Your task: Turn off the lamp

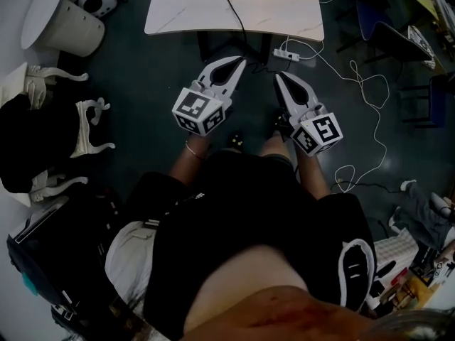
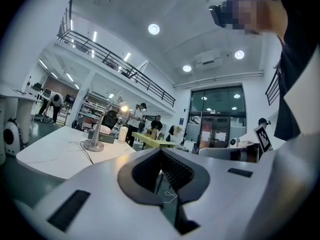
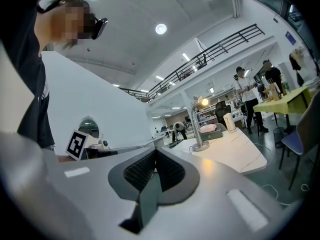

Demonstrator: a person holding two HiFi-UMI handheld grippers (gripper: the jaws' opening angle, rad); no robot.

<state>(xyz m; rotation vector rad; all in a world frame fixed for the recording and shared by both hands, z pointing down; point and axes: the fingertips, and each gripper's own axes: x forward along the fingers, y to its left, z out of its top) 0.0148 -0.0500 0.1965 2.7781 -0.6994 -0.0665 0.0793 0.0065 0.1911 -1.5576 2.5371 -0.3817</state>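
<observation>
A silver desk lamp [image 2: 94, 143] with a round base and a bent neck stands on a white table [image 2: 50, 159]. Its head [image 2: 123, 107] glows. The right gripper view shows the same lamp [image 3: 200, 145], lit, on the table [image 3: 235, 154]. In the head view only the table's near part [image 1: 185, 6] shows, with a dark cable across it. The left gripper [image 1: 237, 63] and right gripper [image 1: 278, 77] are held side by side over the floor, short of the table edge. Both point at the table, shut and empty. Their tips meet in their own views: left gripper [image 2: 160, 151], right gripper [image 3: 155, 151].
A power strip [image 1: 286, 53] and a long white cable [image 1: 370, 91] lie on the dark floor by the table. White chairs [image 1: 89, 130] stand at the left, a blue chair [image 1: 373, 23] at the right. People [image 2: 136, 116] stand beyond a yellow-green table [image 2: 150, 141].
</observation>
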